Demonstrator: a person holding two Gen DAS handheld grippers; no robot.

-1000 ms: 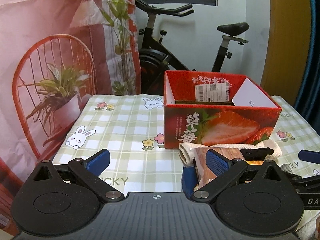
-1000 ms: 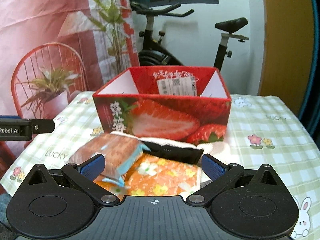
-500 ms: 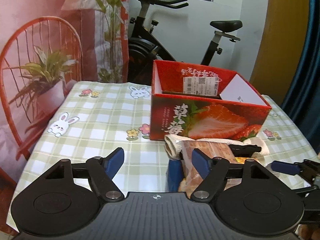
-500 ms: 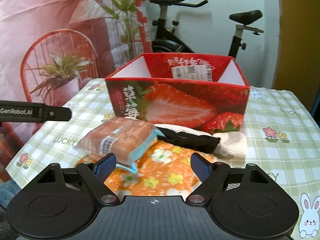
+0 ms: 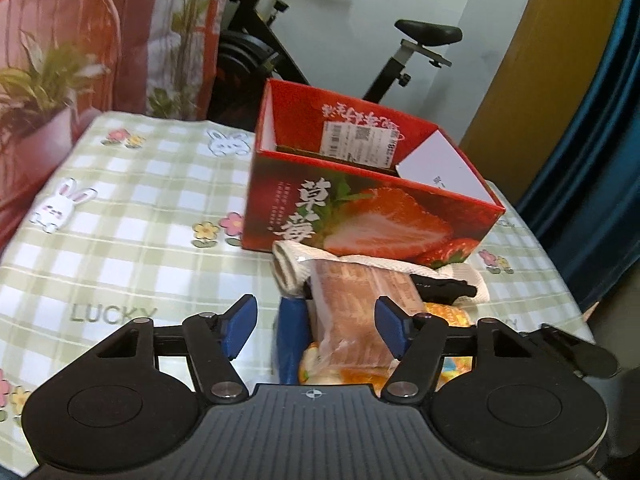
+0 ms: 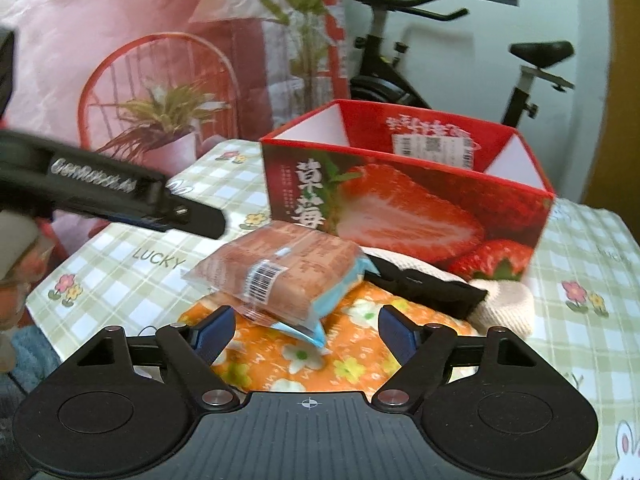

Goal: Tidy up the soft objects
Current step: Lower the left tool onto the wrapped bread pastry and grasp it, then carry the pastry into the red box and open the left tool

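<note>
Checked green cloth with rabbits and flowers covers the bench (image 5: 132, 216); an exercise bike (image 5: 400, 40) and a printed pink backdrop (image 6: 120, 40) stand behind.

Red strawberry box (image 6: 404, 216) sits open-topped ahead of both tools, nothing visible inside but its label.

Pile of soft things lies just in front of the box: a wrapped bread packet (image 6: 280, 276) on top of an orange flowered cloth (image 6: 352, 352), a black strap-like item (image 6: 432, 288) and a cream knitted piece (image 6: 508, 304) touching the box's near wall.

Right tool (image 6: 306, 330): jaws partway open and have just been closing; the packet's near, blue-edged end sits between them, pads not yet touching it. Nothing held.

Left tool (image 5: 316, 324): jaws partway open, also just closing. From this side the packet (image 5: 356, 312) lies between the pads, nearer the right one; whether that pad touches the wrapper I cannot tell. No firm grip seen.

Key relation: the packet's long axis runs roughly across the right tool's line, slanting away to its left, and nearly along the left tool's line. Both are about equally near; the right looks better centred on it.
</note>
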